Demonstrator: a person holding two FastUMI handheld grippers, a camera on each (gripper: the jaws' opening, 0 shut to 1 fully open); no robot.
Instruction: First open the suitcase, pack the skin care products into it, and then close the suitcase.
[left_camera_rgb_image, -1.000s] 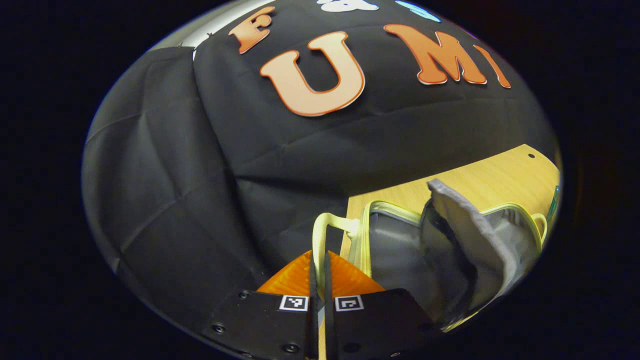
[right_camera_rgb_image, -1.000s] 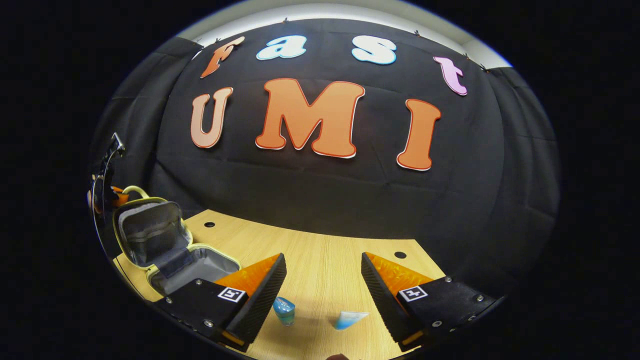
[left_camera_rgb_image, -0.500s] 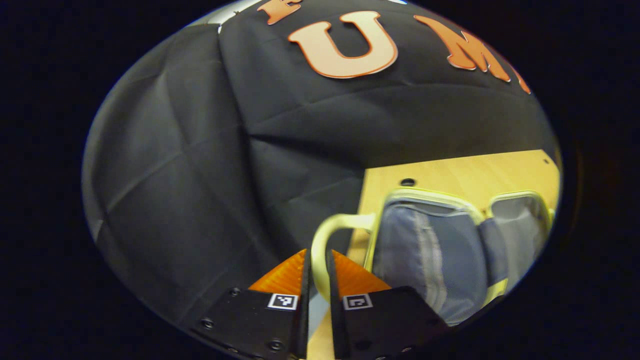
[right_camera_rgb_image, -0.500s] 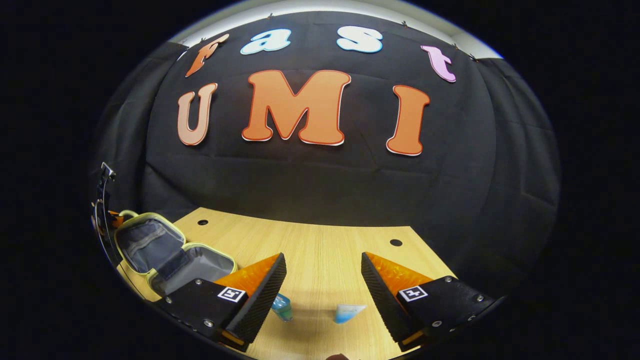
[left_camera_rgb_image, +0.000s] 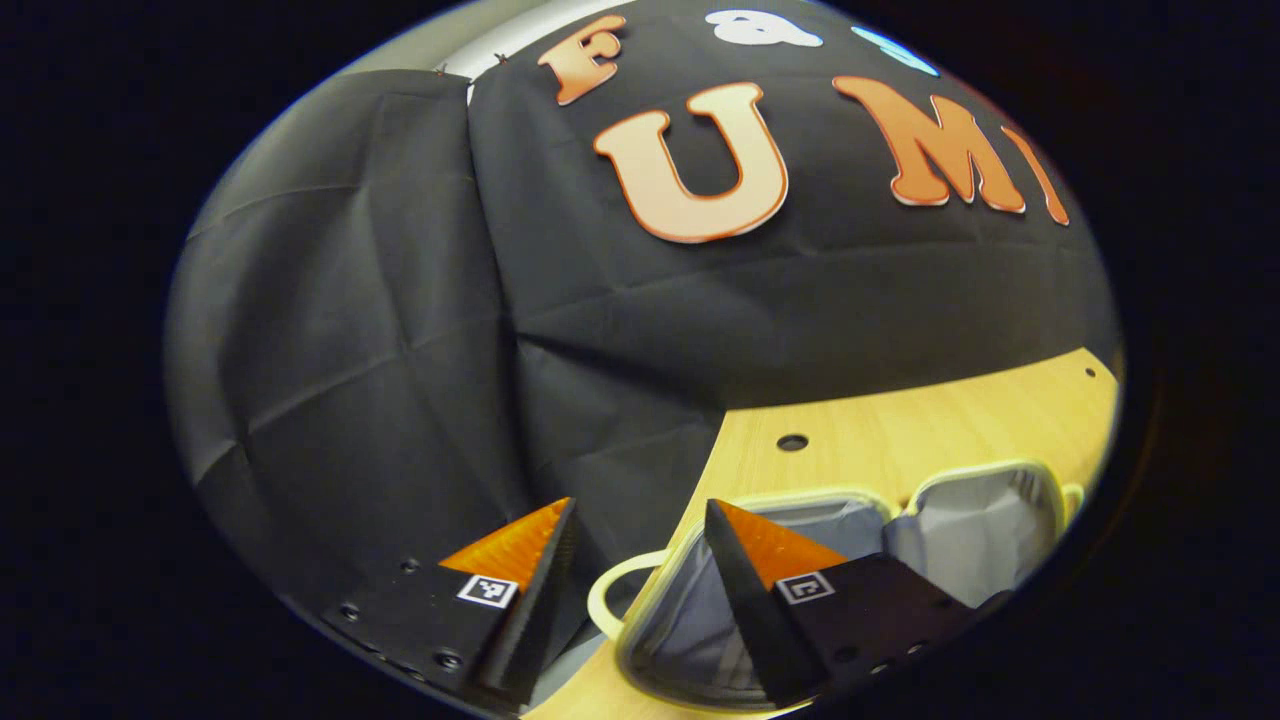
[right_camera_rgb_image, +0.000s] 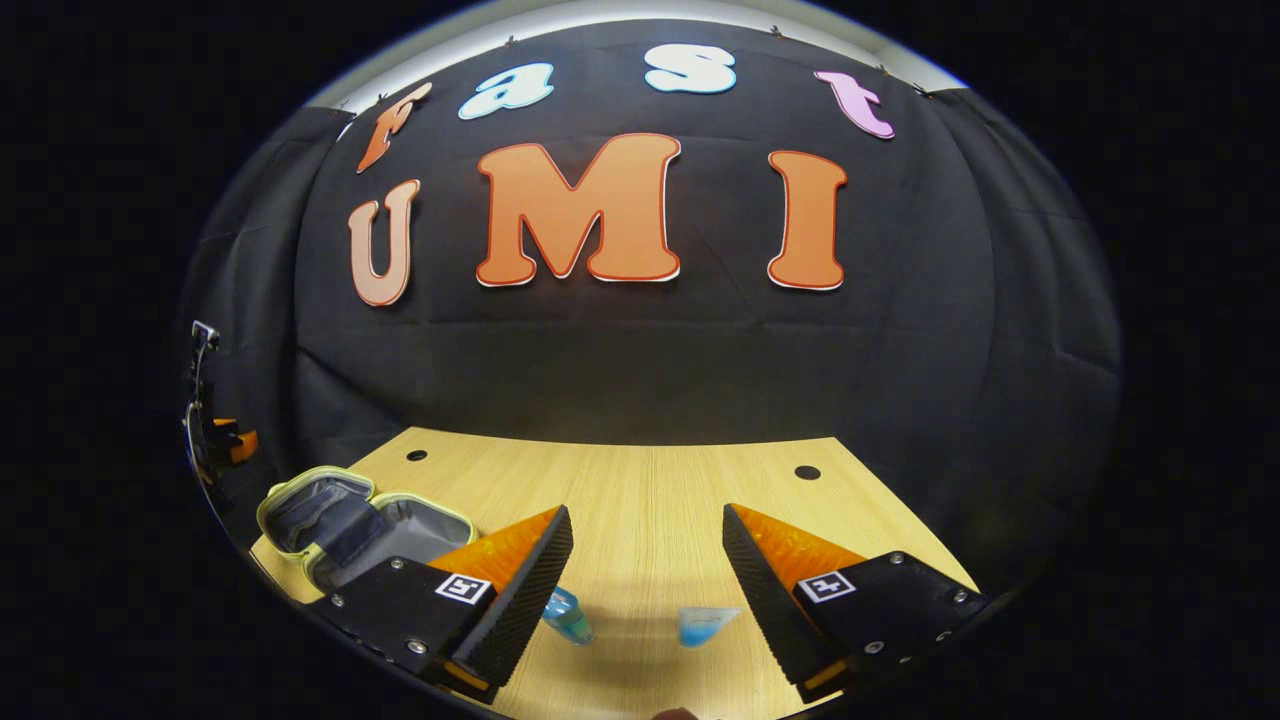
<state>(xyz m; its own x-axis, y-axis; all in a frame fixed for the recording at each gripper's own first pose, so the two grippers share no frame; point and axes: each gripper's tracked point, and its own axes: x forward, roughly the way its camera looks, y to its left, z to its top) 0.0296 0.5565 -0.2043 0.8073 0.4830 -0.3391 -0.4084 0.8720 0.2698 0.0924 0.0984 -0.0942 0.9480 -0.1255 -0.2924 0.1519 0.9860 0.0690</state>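
Lying open at the table edge, suitcase.

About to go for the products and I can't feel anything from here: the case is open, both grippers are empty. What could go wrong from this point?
Two risks:
1. The open suitcase lies at the table's left edge; a nudge from the left gripper, open right over its handle, might shift it off.
2. The small bottle and tube lie low between the right gripper's open fingers; the bottle, close to one finger, could be knocked over.
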